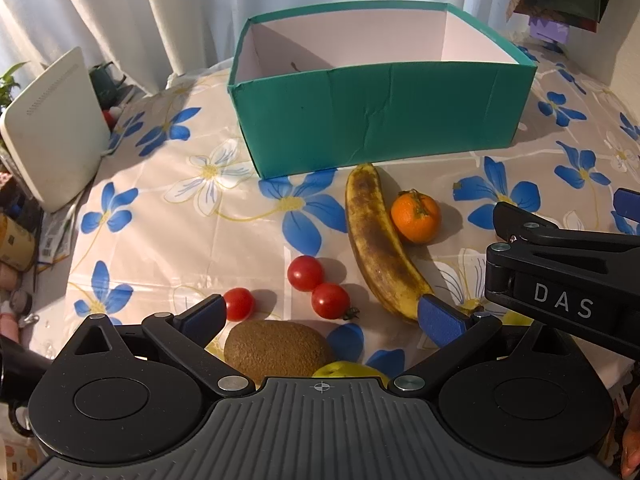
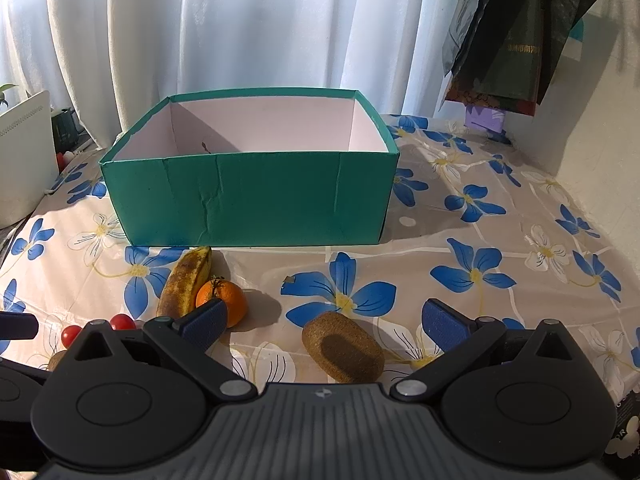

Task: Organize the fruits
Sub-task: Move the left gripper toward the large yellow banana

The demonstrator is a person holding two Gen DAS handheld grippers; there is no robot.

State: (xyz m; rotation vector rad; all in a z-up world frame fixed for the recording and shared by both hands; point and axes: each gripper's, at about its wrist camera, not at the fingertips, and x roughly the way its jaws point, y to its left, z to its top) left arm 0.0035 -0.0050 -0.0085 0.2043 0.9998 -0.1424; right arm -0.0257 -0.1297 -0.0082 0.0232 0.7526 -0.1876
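A teal box (image 1: 380, 120) (image 2: 256, 196) with a white inside stands at the back of the flowered table; only a small stem shows inside it. In front lie a spotted banana (image 1: 376, 240) (image 2: 184, 280), a mandarin (image 1: 416, 218) (image 2: 230, 298) and three tomatoes (image 1: 305, 273). My left gripper (image 1: 324, 320) hangs open above a kiwi (image 1: 276, 348) and a green fruit (image 1: 348, 370). My right gripper (image 2: 326, 322) is open over a second kiwi (image 2: 342, 346); its side shows in the left wrist view (image 1: 560, 264).
A white device (image 1: 52, 136) leans at the table's left edge, beside jars and clutter. Dark bags (image 2: 520, 40) hang at the upper right, against the wall. White curtains close off the back. The flowered cloth (image 2: 480, 240) right of the box is bare.
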